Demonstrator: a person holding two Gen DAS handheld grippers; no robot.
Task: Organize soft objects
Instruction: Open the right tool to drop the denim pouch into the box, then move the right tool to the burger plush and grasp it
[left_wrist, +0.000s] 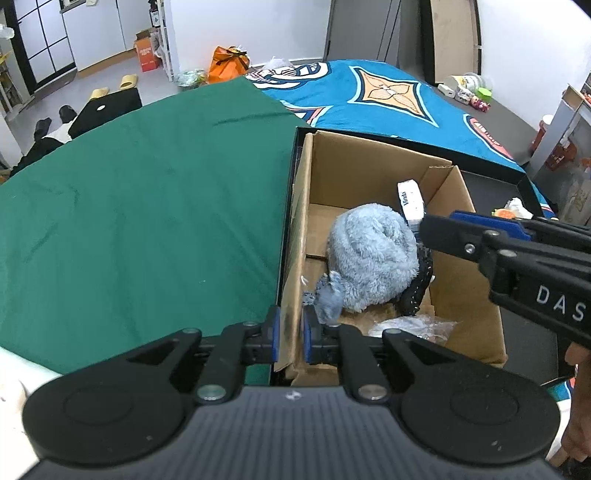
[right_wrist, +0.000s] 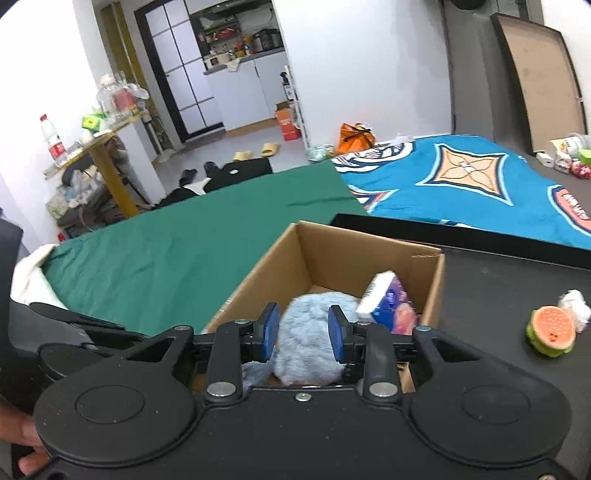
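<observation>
My left gripper clamps the cardboard box wall at six o'clock. My right gripper hangs open above the fluffy blue plush, a glossy tissue pack at two o'clock.

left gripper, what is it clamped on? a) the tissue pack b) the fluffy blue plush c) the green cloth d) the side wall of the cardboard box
d: in the left wrist view the left gripper has its blue pads pressed on either side of the cardboard box wall.
</observation>
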